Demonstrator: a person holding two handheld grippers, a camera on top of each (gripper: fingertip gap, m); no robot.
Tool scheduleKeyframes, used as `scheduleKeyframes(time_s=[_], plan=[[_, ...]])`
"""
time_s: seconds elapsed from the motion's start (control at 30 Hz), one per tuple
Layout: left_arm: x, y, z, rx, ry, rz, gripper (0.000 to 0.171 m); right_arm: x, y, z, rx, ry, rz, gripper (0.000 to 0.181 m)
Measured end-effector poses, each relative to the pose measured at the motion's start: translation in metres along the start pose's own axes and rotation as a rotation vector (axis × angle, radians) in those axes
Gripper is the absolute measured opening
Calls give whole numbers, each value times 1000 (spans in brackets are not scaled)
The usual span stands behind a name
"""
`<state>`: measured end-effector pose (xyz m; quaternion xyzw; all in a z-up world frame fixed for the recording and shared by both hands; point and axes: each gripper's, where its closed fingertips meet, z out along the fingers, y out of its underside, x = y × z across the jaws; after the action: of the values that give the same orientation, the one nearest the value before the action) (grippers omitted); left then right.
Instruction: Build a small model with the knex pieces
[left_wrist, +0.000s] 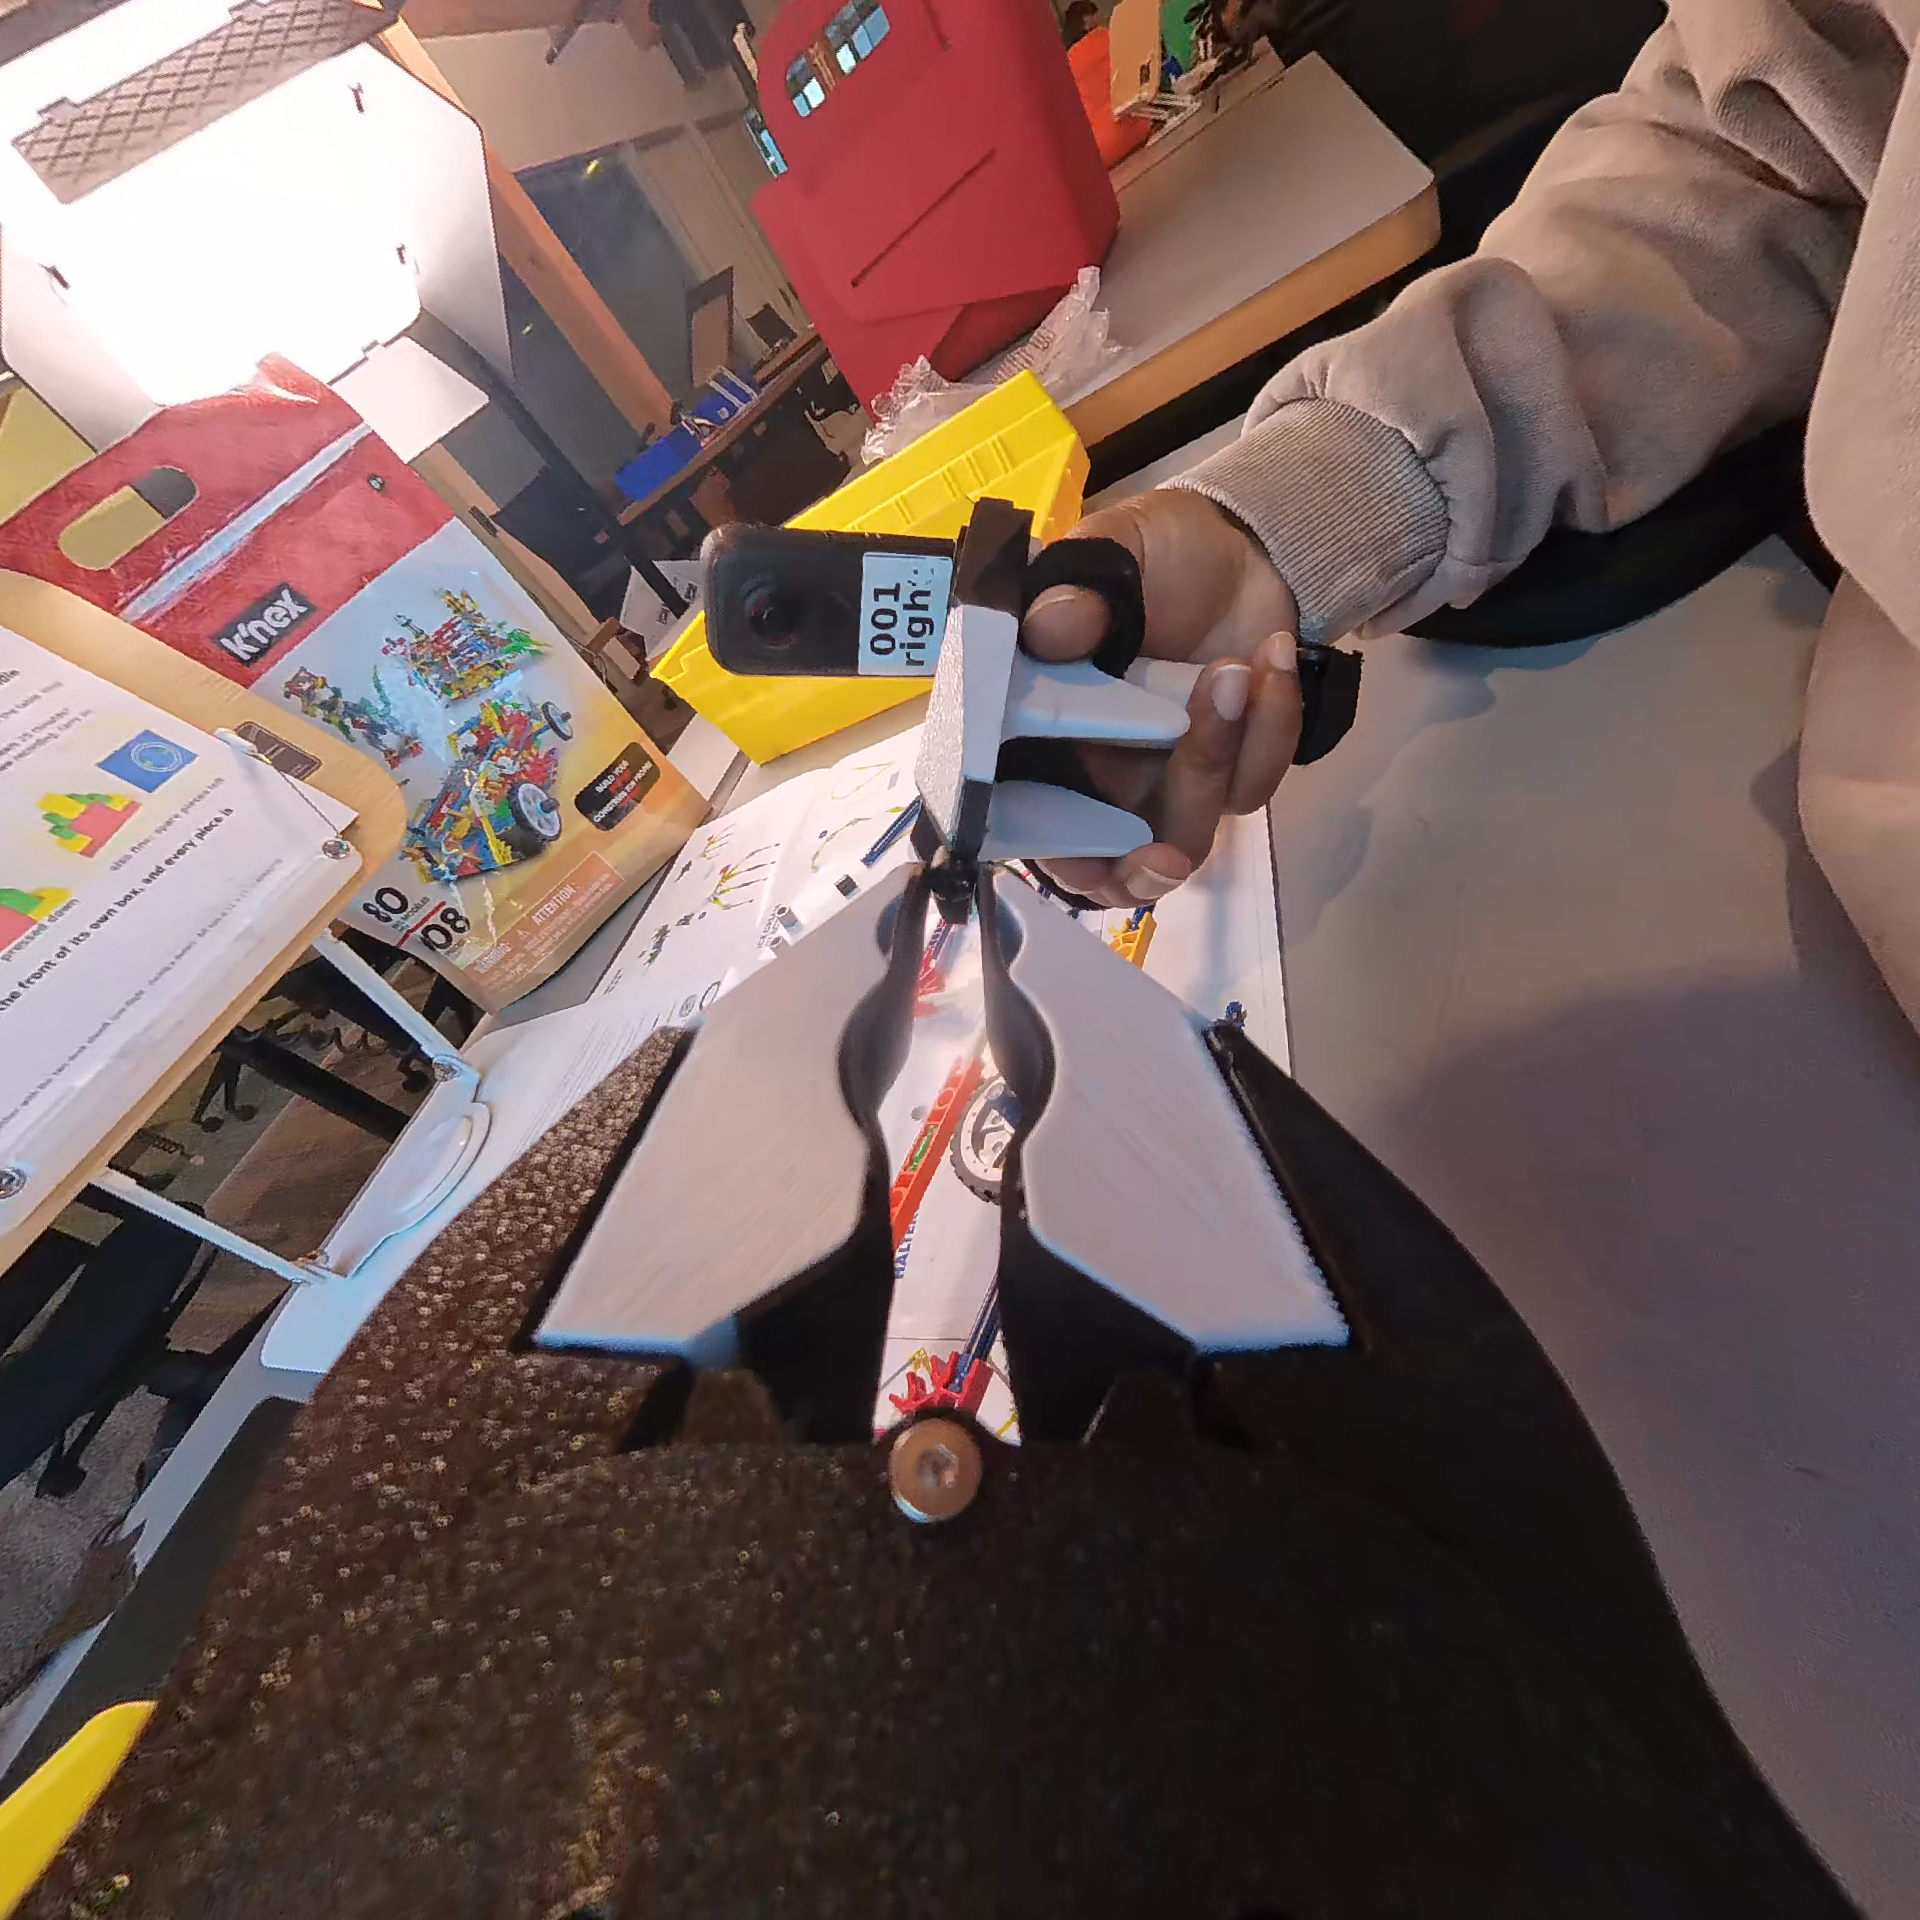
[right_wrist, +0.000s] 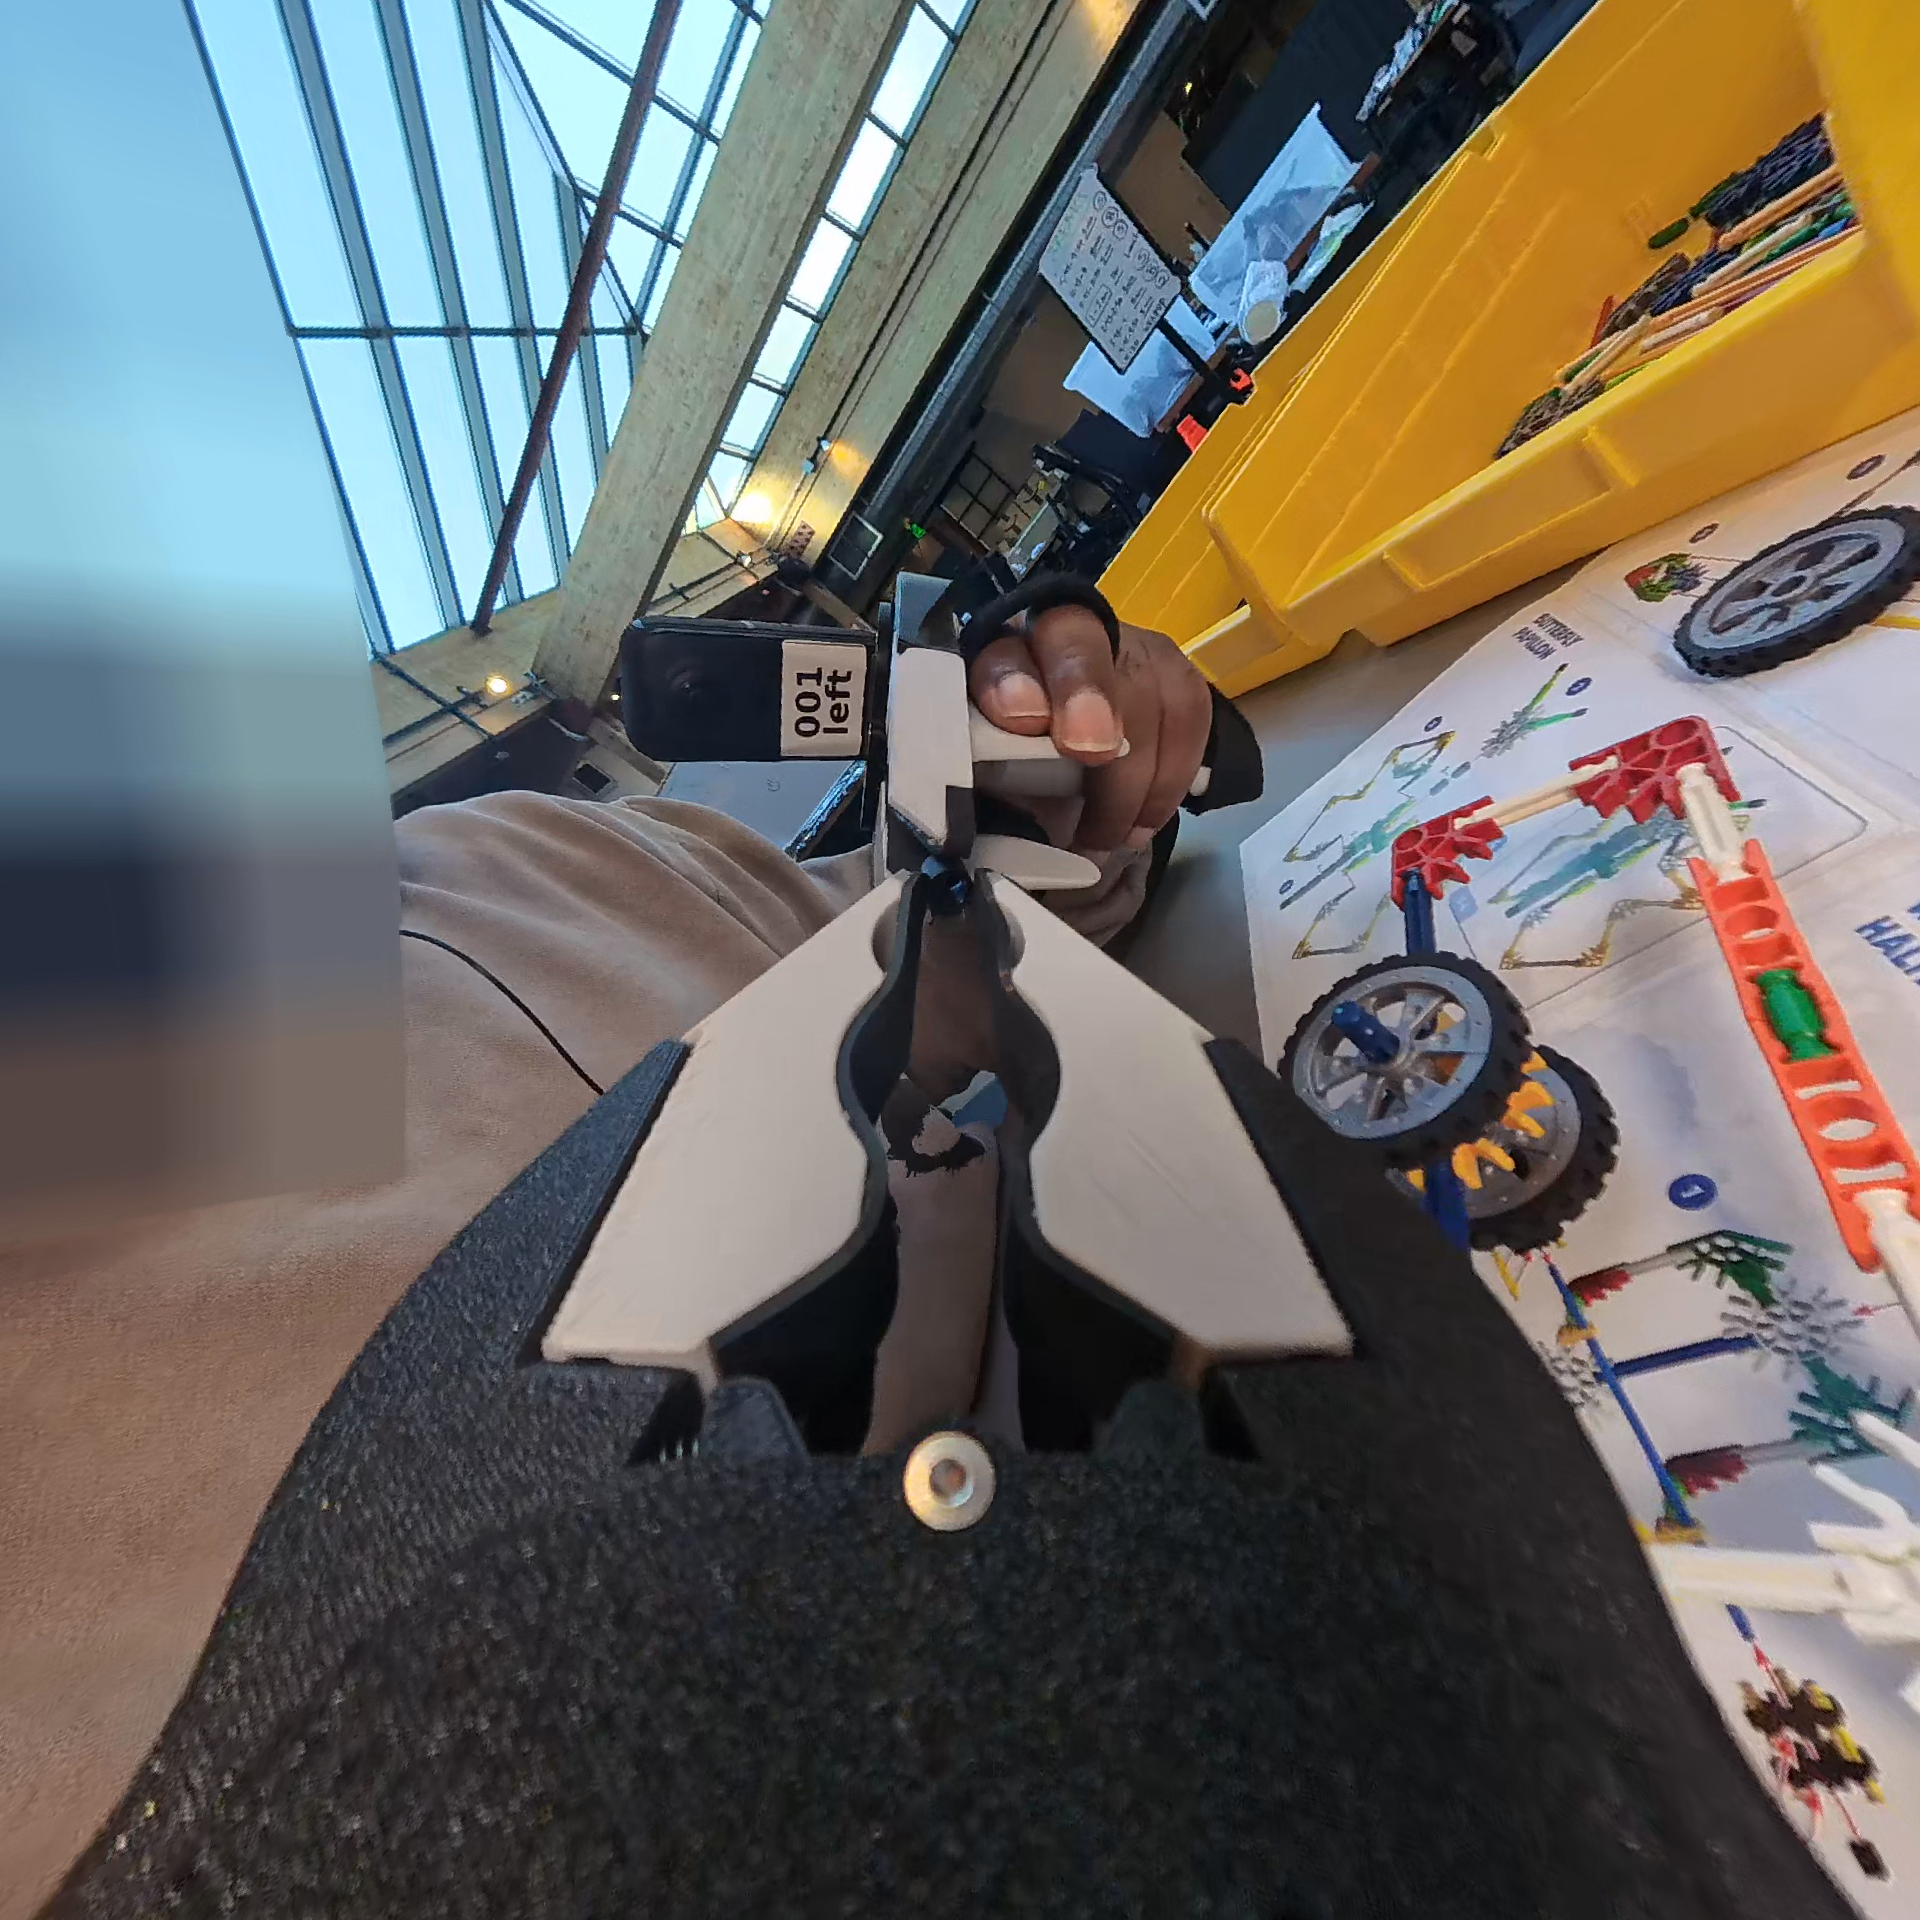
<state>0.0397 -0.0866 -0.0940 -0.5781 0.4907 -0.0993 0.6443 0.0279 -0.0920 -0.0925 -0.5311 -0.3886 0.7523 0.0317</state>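
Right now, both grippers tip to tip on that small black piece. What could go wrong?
1. The left gripper and right gripper both pinch one tiny black part by their very tips; a slight twist could flick it out.
2. If dropped, it may vanish among the pictures on the instruction sheet.
3. The wheeled model sits close beside the right gripper; a sideways swing could knock it.

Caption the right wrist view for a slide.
Two claws meet tip to tip on a small black piece, beside a wheeled toy model on an instruction sheet.
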Motion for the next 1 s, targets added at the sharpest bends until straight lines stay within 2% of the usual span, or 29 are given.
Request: scheduleKeyframes(time_s=[0.2,0.33,0.4,0.5,0.63,0.83,1.0], plan=[[0,-1,0,18,15,-45,7,-1,0,0,6,-19,28,6],[-1,-4,0,62,55,-177,6,-4,-2,0,16,-38,41,7],[-9,0,1,48,48,-252,7,2,-7,-5,23,18,-11,8],[-17,22,0,-70,99,-392,7,20,-21,-27,2,222,-218,24],[-13,50,4,-281,222,-479,6,35,-28,-53,-86,425,-433,24],[5,65,11,-513,424,-423,6,54,-5,-54,-255,513,-527,24],[12,71,16,-631,520,-329,7,58,-3,-57,-267,532,-524,24]])
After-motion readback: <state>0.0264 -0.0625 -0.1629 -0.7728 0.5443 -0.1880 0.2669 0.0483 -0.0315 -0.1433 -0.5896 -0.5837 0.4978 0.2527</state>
